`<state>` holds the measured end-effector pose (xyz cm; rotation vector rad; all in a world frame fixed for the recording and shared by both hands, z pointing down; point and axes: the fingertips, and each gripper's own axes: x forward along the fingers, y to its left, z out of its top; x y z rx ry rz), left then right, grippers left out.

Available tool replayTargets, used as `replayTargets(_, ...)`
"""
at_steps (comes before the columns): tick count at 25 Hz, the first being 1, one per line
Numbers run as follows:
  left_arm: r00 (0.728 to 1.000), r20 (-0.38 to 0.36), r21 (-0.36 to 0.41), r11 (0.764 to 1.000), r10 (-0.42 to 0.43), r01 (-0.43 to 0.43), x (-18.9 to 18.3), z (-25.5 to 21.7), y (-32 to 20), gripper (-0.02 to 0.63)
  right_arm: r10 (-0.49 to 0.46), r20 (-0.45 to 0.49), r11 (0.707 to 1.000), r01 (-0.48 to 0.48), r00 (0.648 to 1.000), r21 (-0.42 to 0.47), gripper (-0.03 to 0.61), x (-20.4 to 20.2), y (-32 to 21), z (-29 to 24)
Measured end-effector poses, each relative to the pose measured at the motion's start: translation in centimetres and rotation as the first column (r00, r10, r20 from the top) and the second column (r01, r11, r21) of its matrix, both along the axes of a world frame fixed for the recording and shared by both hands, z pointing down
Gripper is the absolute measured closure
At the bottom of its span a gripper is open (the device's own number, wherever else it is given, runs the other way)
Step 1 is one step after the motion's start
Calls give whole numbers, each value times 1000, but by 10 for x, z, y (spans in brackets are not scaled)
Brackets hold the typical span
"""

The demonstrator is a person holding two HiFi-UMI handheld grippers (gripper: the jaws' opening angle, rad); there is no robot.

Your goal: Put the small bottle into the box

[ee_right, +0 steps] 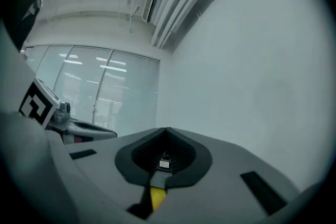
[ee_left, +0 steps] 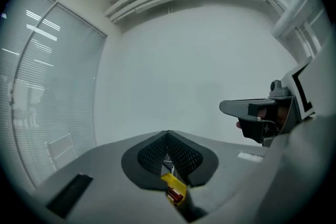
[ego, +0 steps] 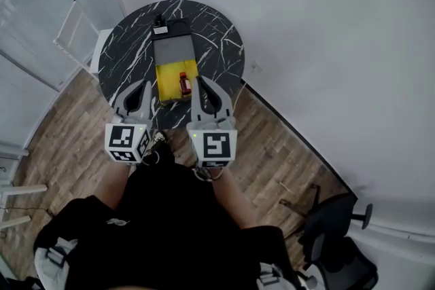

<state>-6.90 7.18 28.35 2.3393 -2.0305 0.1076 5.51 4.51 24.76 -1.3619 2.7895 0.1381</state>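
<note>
**Both grippers empty, jaws closed, above table edge; bottle in box**

Head view: round black marble-look table (ego: 217,37) on wood floor (ego: 61,139), white wall behind. The box (ego: 166,88) sits approx mid-table, long side running away from the person. Its near part is yellow inside, a gray flat section lies beyond that, and the far end is dark. A small dark item w/ a white patch (ego: 161,27) is at the far end, too small to ID.

The small bottle (ego: 183,85), red, lies inside the yellow part, right of its centre. Neither gripper touches it.

The left gripper (ego: 139,88) is at the near-left of the box and the right gripper (ego: 206,86) just right of the yellow part. They are side by side w/ the box between their tips, both pointing fwd and level. Marker cubes (ego: 127,141) and (ego: 216,146) sit at the rear of each. The person, in dark clothes (ego: 170,214), fills the bottom of the frame.

L gripper view: left gripper (ee_left: 169,136) jaws together, pads meeting, nothing btwn them. Through the gap below the tips a bit of the yellow box (ee_left: 172,182) and the red bottle (ee_left: 176,195) shows. The right gripper (ee_left: 257,113) is visible at right.

R gripper view: right gripper (ee_right: 167,131) jaws fully together, nothing held. A yellow sliver of the box (ee_right: 157,196) shows below the tips. The left gripper (ee_right: 79,126) is at left, w/ window blinds behind it.

Also in head view: white chair (ego: 78,27) beside the table at left, black office chair (ego: 340,234) bottom right
</note>
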Motion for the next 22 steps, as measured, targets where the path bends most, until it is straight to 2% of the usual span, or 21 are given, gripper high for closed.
replayTargets(7,1000,-3,-18,1000,16,-17,4,5,4,614,12,4,1000,-12,1000,19,583,2,1,-4)
replayTargets(22,999,9,-29,999,43,-43,18,1,1,614,-4,-12,1000,4,1000,-1,583,5,2,-4)
